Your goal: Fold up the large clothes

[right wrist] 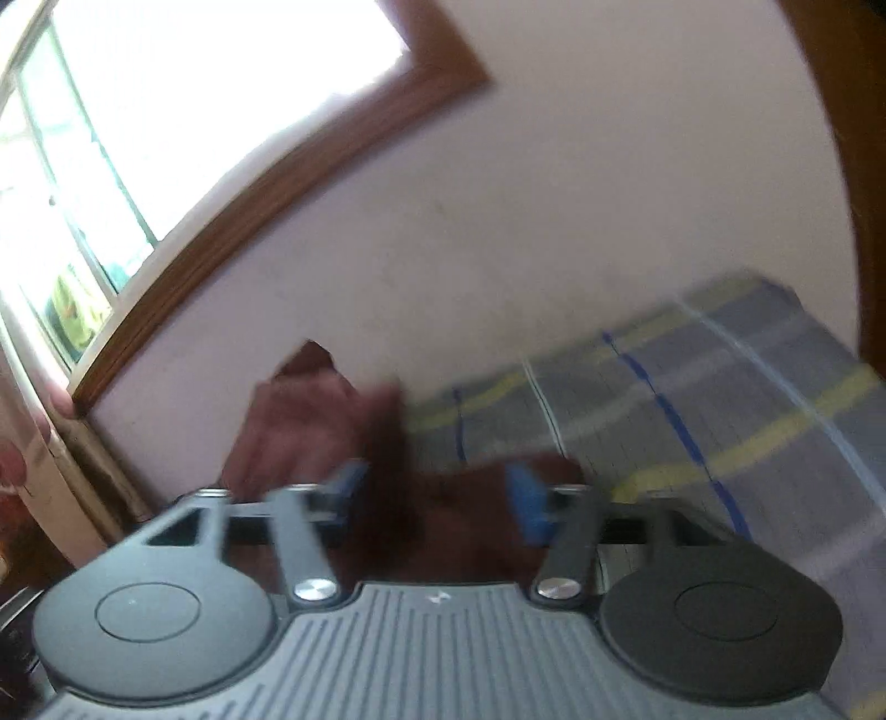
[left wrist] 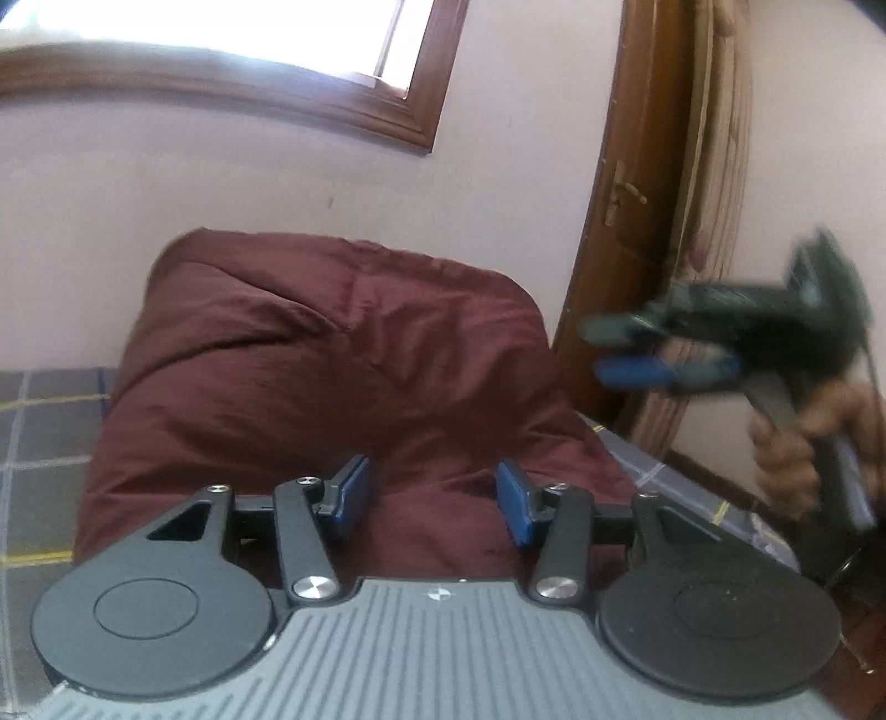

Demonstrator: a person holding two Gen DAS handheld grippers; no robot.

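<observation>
A large maroon garment (left wrist: pixel 332 365) lies in a folded heap on a grey plaid bed cover (left wrist: pixel 39 437). My left gripper (left wrist: pixel 434 501) is open just above the garment's near edge, with nothing between its blue pads. My right gripper (left wrist: pixel 603 349) shows at the right of the left wrist view, held in a hand, blurred, its fingers apart and empty in the air beside the garment. In the right wrist view my right gripper (right wrist: pixel 437 495) is open, with the maroon garment (right wrist: pixel 310 432) blurred behind and below its pads.
A pale wall with a wood-framed window (left wrist: pixel 232 50) rises behind the bed. A brown wooden door frame (left wrist: pixel 626 221) and a patterned curtain (left wrist: pixel 714 166) stand at the right. The plaid cover (right wrist: pixel 720 421) stretches to the right of the garment.
</observation>
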